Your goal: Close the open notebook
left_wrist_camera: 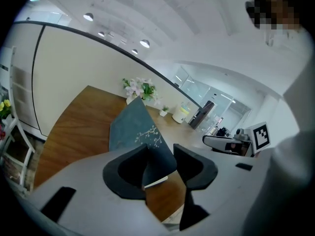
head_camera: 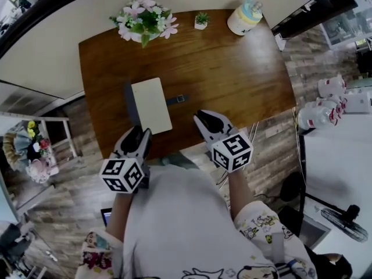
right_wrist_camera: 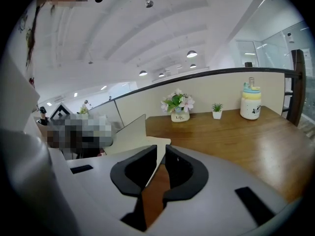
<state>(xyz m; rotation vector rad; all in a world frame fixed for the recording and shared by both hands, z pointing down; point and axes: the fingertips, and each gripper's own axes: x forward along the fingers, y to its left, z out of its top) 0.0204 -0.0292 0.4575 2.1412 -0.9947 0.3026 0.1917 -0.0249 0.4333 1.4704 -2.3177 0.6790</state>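
The notebook [head_camera: 152, 104] lies on the brown wooden table [head_camera: 232, 74] with its cream pages up and its dark cover [head_camera: 130, 102] raised at the left. My left gripper [head_camera: 141, 133] is at the notebook's near left corner. In the left gripper view the teal cover [left_wrist_camera: 135, 127], printed with a white branch, stands tilted, its near corner between the left gripper's [left_wrist_camera: 162, 154] parted jaws with no pad pressing on it. My right gripper [head_camera: 200, 116] hovers to the notebook's right. Its [right_wrist_camera: 161, 154] jaws leave a slim gap with nothing in it. The cream page [right_wrist_camera: 133, 132] shows beyond.
A dark strap [head_camera: 178, 99] sticks out from the notebook's right side. At the table's far edge stand a flower pot [head_camera: 144, 22], a small plant [head_camera: 201, 20] and a yellow and blue jar [head_camera: 245, 15]. White jugs [head_camera: 325, 106] sit on the floor at right.
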